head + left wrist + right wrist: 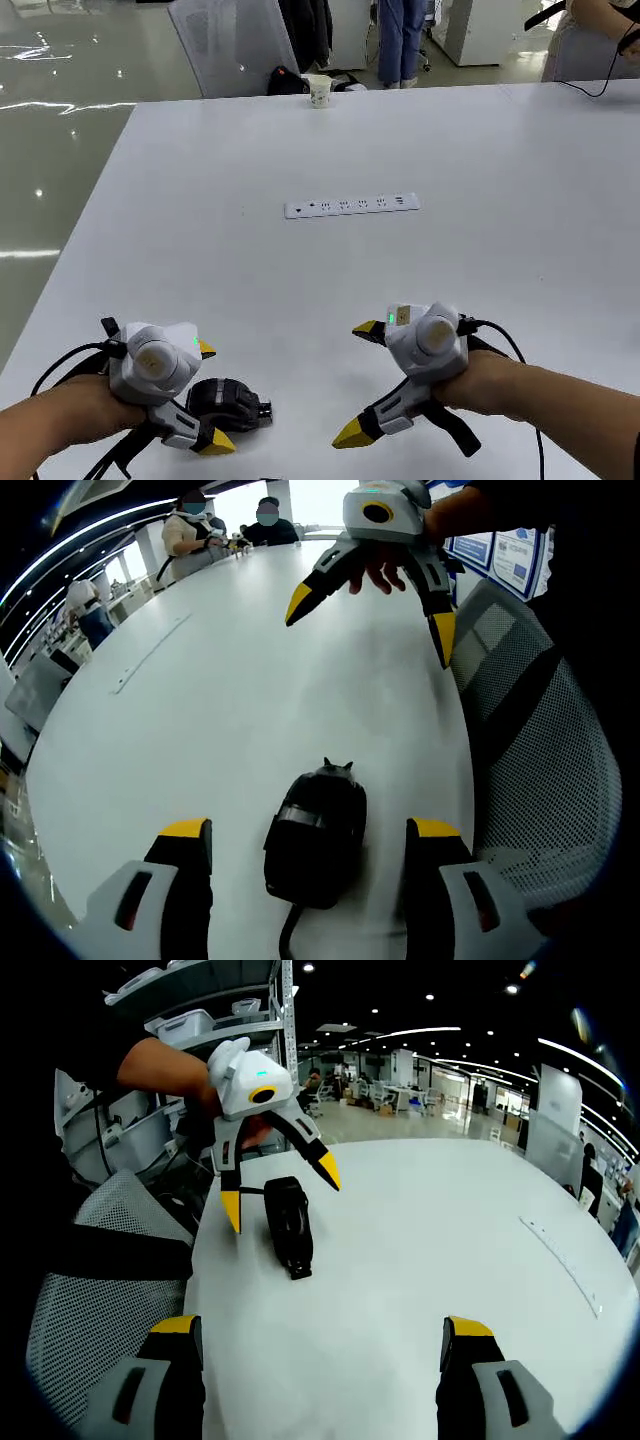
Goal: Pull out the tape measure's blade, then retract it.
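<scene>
Black-cased, the tape measure (230, 403) lies on the white table (300, 280) between the wide-spread jaws of your left gripper (211, 397), with a gap to each jaw, so nothing is clamped. Your right gripper (357, 380) hovers just to its right, jaws also wide apart and empty. A white power strip (351, 205) lies farther out, mid-table.

Black tape measure (315, 835), white table (300, 270) — yellow-tipped left tool (210, 397), right tool (357, 380)
</scene>
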